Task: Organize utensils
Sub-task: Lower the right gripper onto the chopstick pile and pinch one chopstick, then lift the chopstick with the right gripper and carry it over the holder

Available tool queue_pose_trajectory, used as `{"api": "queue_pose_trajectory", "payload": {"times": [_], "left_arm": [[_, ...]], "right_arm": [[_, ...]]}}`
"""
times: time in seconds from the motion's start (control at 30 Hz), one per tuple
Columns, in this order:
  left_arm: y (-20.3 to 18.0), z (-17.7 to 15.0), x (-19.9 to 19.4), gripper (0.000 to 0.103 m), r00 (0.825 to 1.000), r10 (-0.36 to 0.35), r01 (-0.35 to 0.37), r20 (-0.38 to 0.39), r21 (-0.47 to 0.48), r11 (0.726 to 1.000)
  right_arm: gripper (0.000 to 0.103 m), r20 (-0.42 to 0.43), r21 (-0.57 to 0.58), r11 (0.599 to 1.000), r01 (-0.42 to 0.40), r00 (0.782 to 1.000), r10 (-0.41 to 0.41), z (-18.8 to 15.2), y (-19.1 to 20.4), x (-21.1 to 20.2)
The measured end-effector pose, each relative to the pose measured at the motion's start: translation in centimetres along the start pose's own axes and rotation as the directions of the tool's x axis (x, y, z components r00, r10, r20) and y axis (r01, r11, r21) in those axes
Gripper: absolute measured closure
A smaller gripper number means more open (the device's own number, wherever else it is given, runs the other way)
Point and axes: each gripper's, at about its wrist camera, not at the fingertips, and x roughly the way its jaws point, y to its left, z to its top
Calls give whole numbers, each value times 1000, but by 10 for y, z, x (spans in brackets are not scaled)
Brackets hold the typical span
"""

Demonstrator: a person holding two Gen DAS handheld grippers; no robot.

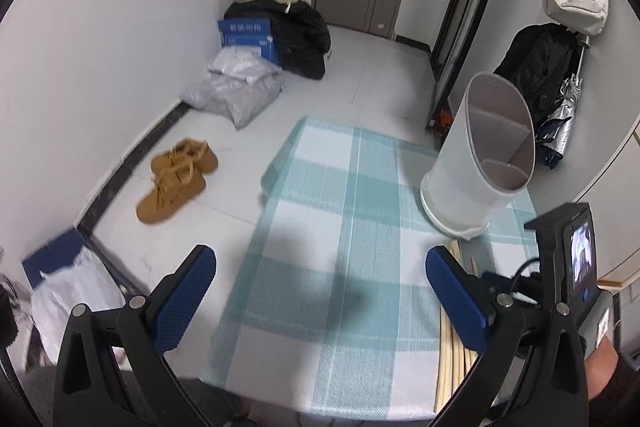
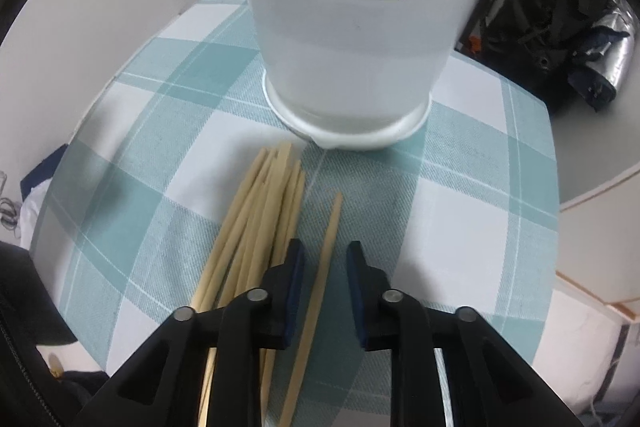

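Chopstick [image 2: 326, 255], single, lies on the counter [image 2: 460, 187] between the parted pads of the right tool [image 2: 323, 269], beside the chopstick bundle [image 2: 256, 227], near the holder [image 2: 352, 39]. Left tool [image 1: 320, 291] spread wide, empty. Risk: left pad snags the bundle.

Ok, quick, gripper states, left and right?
Left gripper: open, holding nothing.
Right gripper: open, jaws straddling a single chopstick, not clamped.
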Motion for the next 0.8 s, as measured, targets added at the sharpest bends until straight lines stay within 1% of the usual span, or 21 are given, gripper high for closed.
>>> {"api": "queue_pose_trajectory", "payload": {"times": [0.07, 0.2, 0.23, 0.27, 0.3, 0.33, 0.37, 0.43, 0.47, 0.53, 0.57, 0.6, 0.63, 0.67, 0.73, 0.77, 0.8], "left_arm": [[-2, -4, 7, 1, 999, -18, 18, -31, -10, 1000], [-25, -13, 24, 1, 992, -41, 48, -118, 62, 997], [-31, -16, 28, 1, 990, -50, 60, -136, 74, 995], [-38, -19, 34, 1, 983, -70, 84, -169, 81, 993], [-42, -22, 40, 1, 978, -75, 93, -192, 84, 992], [-48, -26, 48, 1, 975, -64, 85, -215, 89, 992], [-50, -28, 52, 1, 972, -54, 78, -227, 97, 992], [-58, -32, 63, 1, 963, -41, 75, -265, 121, 990], [-62, -34, 68, 1, 960, -27, 66, -278, 133, 989], [-70, -37, 77, 1, 955, -14, 65, -296, 162, 985], [-70, -37, 80, 1, 956, -7, 62, -295, 178, 982], [-73, -37, 82, 1, 957, 5, 54, -291, 194, 980], [-76, -38, 85, 1, 956, 24, 41, -291, 214, 976], [-77, -38, 87, 2, 952, 29, 41, -304, 221, 974], [-80, -40, 92, 8, 945, 35, 45, -326, 233, 971], [-81, -40, 93, 8, 944, 45, 38, -326, 245, 969], [-83, -42, 95, 8, 943, 53, 35, -329, 258, 965]], "right_arm": [[98, 14, -3, 1000, -12, 1000, 12, 3, 0, 2], [99, 44, 27, 997, -72, 997, 71, 2, -5, 0], [99, 65, 40, 996, -84, 995, 82, 1, -10, -4], [99, 84, 54, 994, -98, 992, 93, 1, -15, -7], [99, 116, 91, 986, -140, 985, 129, 0, -25, -13], [99, 133, 118, 977, -175, 978, 159, 0, -32, -17], [99, 165, 155, 963, -223, 966, 197, 0, -42, -23], [99, 230, 211, 933, -291, 943, 242, -3, -62, -35], [99, 247, 227, 922, -312, 935, 256, -3, -67, -39], [99, 301, 266, 887, -378, 907, 296, -7, -85, -47], [99, 337, 291, 860, -419, 886, 318, -10, -95, -52], [99, 356, 305, 843, -444, 874, 331, -12, -99, -55], [99, 387, 325, 812, -485, 852, 354, -16, -107, -57], [99, 408, 342, 794, -504, 840, 358, -19, -113, -59], [99, 435, 344, 784, -517, 827, 355, -28, -116, -61], [99, 452, 340, 780, -525, 819, 354, -31, -119, -62], [99, 459, 338, 779, -527, 815, 352, -35, -117, -63]]}}
